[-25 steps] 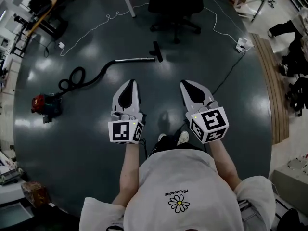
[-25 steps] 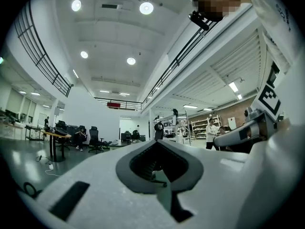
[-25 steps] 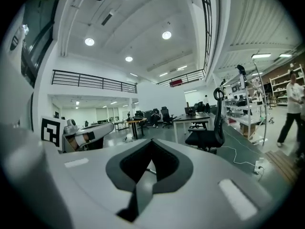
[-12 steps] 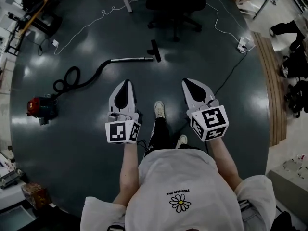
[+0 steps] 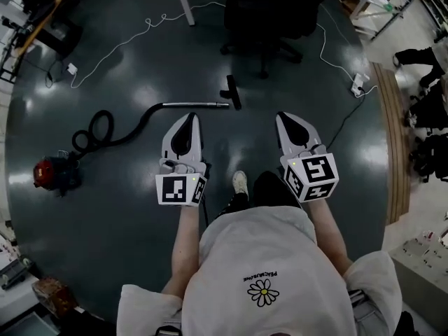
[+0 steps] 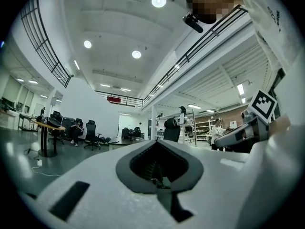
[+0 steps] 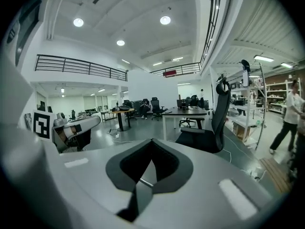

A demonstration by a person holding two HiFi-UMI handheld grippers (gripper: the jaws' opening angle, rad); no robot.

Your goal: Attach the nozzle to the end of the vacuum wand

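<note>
Out on the dark floor [image 5: 126,208], the vacuum wand [image 5: 189,105] lies flat with the nozzle [image 5: 233,92] crosswise just beside its tip. Left gripper [image 5: 188,117] and right gripper [image 5: 284,116] hang side by side, near level, jaws pressed together with nothing between. Only the gripper views show the mezzanine railing [image 7: 76,63] and ceiling lights [image 7: 165,20].

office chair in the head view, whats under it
Under the office chair only its star base shows, spread on the dark floor. The seat covers the column and the floor directly below it.
</note>
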